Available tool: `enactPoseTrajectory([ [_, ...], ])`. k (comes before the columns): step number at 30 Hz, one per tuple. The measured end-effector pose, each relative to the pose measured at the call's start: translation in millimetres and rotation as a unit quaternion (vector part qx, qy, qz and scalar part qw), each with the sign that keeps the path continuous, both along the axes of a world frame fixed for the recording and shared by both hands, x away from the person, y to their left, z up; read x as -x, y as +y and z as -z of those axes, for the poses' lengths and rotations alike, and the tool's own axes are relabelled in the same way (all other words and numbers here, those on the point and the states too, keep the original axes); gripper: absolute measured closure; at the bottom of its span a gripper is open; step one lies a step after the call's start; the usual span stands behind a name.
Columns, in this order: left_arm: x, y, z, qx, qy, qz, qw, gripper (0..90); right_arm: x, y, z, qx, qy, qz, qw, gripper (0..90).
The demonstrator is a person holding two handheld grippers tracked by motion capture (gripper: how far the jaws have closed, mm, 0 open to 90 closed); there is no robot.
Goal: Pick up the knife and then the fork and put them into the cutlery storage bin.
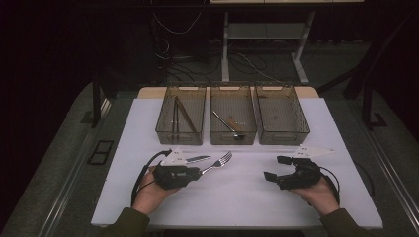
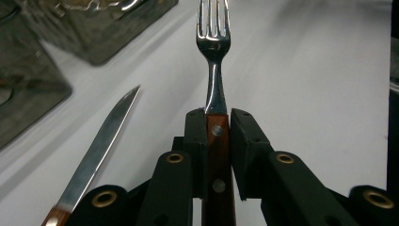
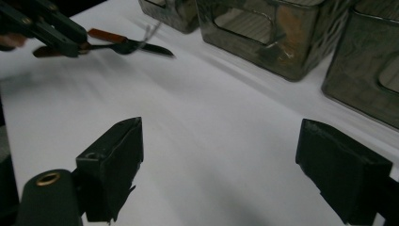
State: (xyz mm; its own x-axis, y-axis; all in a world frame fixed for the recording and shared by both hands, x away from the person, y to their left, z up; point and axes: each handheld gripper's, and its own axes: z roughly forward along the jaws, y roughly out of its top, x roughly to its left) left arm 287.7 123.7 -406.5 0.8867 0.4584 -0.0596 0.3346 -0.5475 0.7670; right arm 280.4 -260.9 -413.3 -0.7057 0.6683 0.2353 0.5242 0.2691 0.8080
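Observation:
A fork (image 2: 214, 56) with a wooden handle is clamped between the jaws of my left gripper (image 2: 218, 123), tines pointing away; in the high view the fork (image 1: 217, 162) sticks out to the right of the left gripper (image 1: 196, 173), above the white mat. A knife (image 2: 96, 150) with a wooden handle lies on the mat just left of it, its blade (image 1: 196, 158) partly hidden under the grey plate. My right gripper (image 1: 274, 168) hovers over the right part of the mat with its jaws wide apart (image 3: 219, 160) and nothing between them.
Three smoky clear bins stand in a row at the back of the white mat (image 1: 237, 192): the left bin (image 1: 180, 114) holds long utensils, the middle bin (image 1: 232, 116) holds a few pieces of cutlery, the right bin (image 1: 281, 113) looks nearly bare.

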Motion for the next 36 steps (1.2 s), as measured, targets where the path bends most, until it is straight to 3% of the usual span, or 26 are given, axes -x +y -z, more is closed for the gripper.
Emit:
enactPoseTrajectory([
  [9, -3.9, -41.6, 0.6, -0.003, -0.005, 0.002, 1.0000, 76.7, -13.4, 12.3, -7.8, -0.028, -0.006, 0.001, 0.9996, 17.7],
  [17, -4.0, -71.1, -1.8, 0.022, -0.016, -0.009, 0.9996, 76.8, -26.3, 28.1, -8.9, -0.051, -0.001, 0.015, 0.9986, 25.7],
  [26, 1.2, -77.3, -2.0, 0.024, -0.034, -0.012, 0.9990, 76.8, -41.7, 32.6, -2.3, -0.083, 0.036, 0.030, 0.9955, 54.2],
  [30, 1.1, -75.3, -2.4, 0.019, -0.038, -0.013, 0.9990, 76.8, -44.0, 32.8, -0.8, -0.097, 0.041, 0.029, 0.9941, 66.6],
  [36, 0.1, -75.6, 0.1, 0.023, -0.031, -0.016, 0.9991, 76.7, -45.4, 31.9, -1.4, -0.113, 0.039, 0.034, 0.9922, 77.6],
])
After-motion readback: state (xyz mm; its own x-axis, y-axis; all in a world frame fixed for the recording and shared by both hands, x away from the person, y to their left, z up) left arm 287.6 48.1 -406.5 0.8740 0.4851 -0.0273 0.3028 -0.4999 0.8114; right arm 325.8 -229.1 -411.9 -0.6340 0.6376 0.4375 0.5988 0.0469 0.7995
